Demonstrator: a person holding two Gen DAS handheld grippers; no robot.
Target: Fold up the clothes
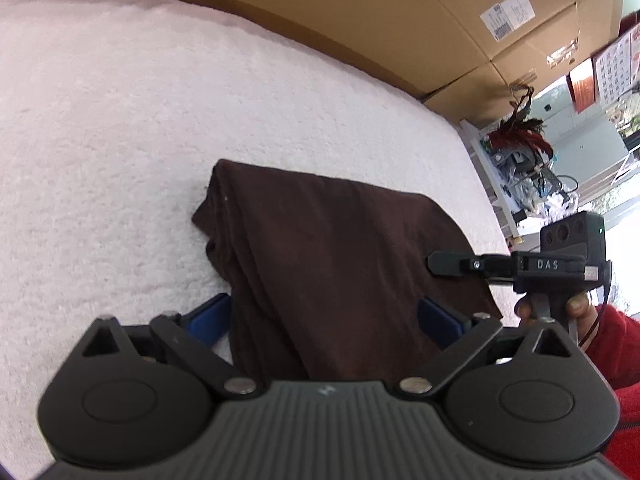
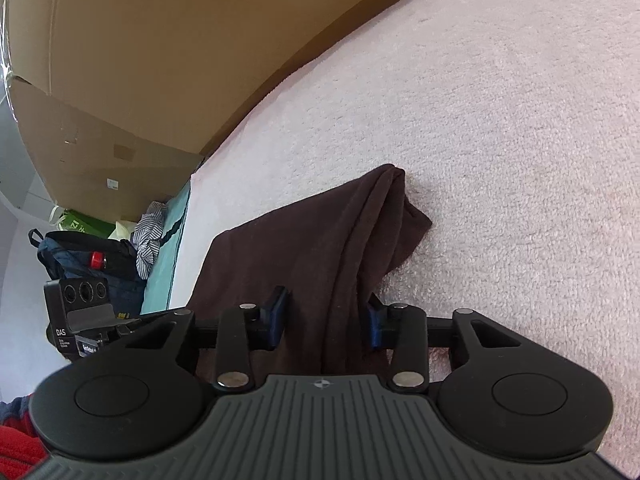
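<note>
A dark brown garment (image 1: 320, 248) lies folded into a thick strip on the pale pink fleece cover (image 1: 100, 140). My left gripper (image 1: 324, 314) stands wide open at the garment's near end, with one blue pad (image 1: 212, 312) on each side of the cloth and neither squeezing it. In the right wrist view the same garment (image 2: 312, 240) runs away from me, and my right gripper (image 2: 328, 316) straddles a raised fold of it. Its jaws are about half apart, the pads close beside the fold, with no visible pinch. From the left wrist view the right gripper (image 1: 452, 264) reaches in over the garment's right edge.
Large cardboard boxes (image 1: 440, 20) wall off the far side of the cover. A hand and red sleeve (image 1: 612, 344) hold the right gripper. Beyond the cover's left end are a teal sheet (image 2: 168, 256), a striped cloth (image 2: 150, 236) and a dark bag (image 2: 80, 252).
</note>
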